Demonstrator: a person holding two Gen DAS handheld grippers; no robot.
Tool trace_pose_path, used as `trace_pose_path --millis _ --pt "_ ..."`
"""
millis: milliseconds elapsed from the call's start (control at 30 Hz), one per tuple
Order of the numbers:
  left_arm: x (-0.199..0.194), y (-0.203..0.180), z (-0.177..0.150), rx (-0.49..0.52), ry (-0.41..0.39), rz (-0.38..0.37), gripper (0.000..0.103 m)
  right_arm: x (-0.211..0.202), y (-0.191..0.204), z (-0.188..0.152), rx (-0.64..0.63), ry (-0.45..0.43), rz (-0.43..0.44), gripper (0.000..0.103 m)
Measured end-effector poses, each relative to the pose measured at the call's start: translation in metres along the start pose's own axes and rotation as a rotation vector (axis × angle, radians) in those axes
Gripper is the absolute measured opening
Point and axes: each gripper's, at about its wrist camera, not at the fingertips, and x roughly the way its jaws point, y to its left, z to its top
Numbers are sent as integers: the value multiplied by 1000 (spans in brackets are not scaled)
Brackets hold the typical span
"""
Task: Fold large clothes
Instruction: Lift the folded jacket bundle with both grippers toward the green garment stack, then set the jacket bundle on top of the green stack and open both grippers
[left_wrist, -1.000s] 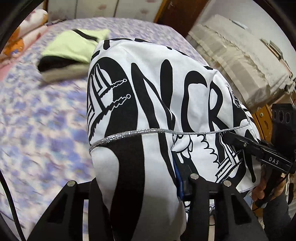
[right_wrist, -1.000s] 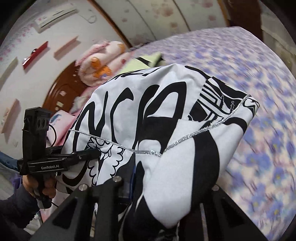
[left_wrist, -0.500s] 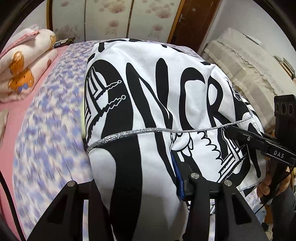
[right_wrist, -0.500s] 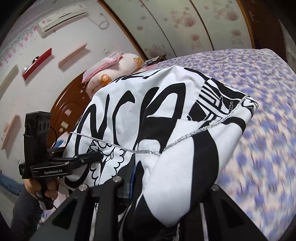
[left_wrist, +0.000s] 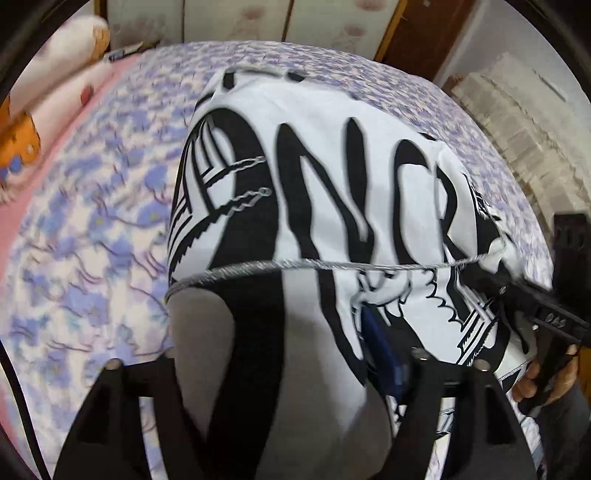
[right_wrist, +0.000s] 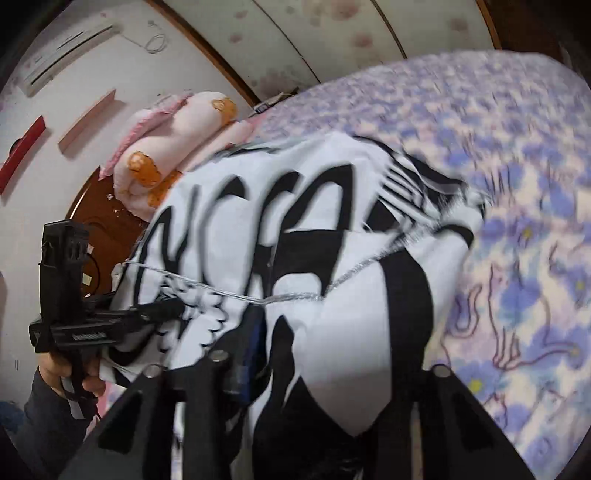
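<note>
A white garment with big black lettering and a thin silver trim line (left_wrist: 314, 206) hangs between both grippers above the bed. My left gripper (left_wrist: 291, 354) is shut on its near edge, and the cloth drapes over the fingers. My right gripper (right_wrist: 325, 354) is shut on the other edge, with the same garment (right_wrist: 303, 229) draped over it. Each view shows the other gripper: the right gripper (left_wrist: 480, 277) at that view's right edge, the left gripper (right_wrist: 173, 310) at this view's left, both clamped on the garment's edge.
The bed has a purple flowered sheet (left_wrist: 92, 236), also in the right wrist view (right_wrist: 517, 206). A rolled pink blanket with orange bears (right_wrist: 173, 147) lies by the wooden headboard (right_wrist: 107, 229). A cream-covered piece of furniture (left_wrist: 528, 122) stands beside the bed.
Both grippers carried the garment across and down over the bed. The green and black folded pile seen a second ago is out of sight. The grips are unchanged.
</note>
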Motion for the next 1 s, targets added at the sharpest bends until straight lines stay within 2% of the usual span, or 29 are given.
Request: trace_pose_path --millis 100,233,333,400,467,633,733,800,1000 --pt "6 16 -5 -31 -18 -90 76 6 -16 -7 2 -23 55 47" --pt "9 23 -9 -60 -22 -107 79 5 -11 -10 -21 -21 35 50" --pt "4 20 -11 -59 -24 -63 84 -1 -5 -7 6 10 -3 56" --pt "-3 15 -14 -57 -28 14 95 -7 -1 -3 4 23 -56 61" --pt "-15 8 -18 -61 -36 82 95 -22 6 -4 -15 26 -134 64" --pt "-48 -13 -32 -86 -37 175 95 -68 18 -6 1 31 -232 68" --pt "-73 -31 -43 -92 -40 198 96 -96 34 -14 -10 49 -311 77" --pt "-98 -47 -54 -78 -75 203 103 -117 48 -23 -27 49 -334 77" --pt "-174 -98 -93 -68 -154 219 103 -175 86 -61 -73 66 -368 78"
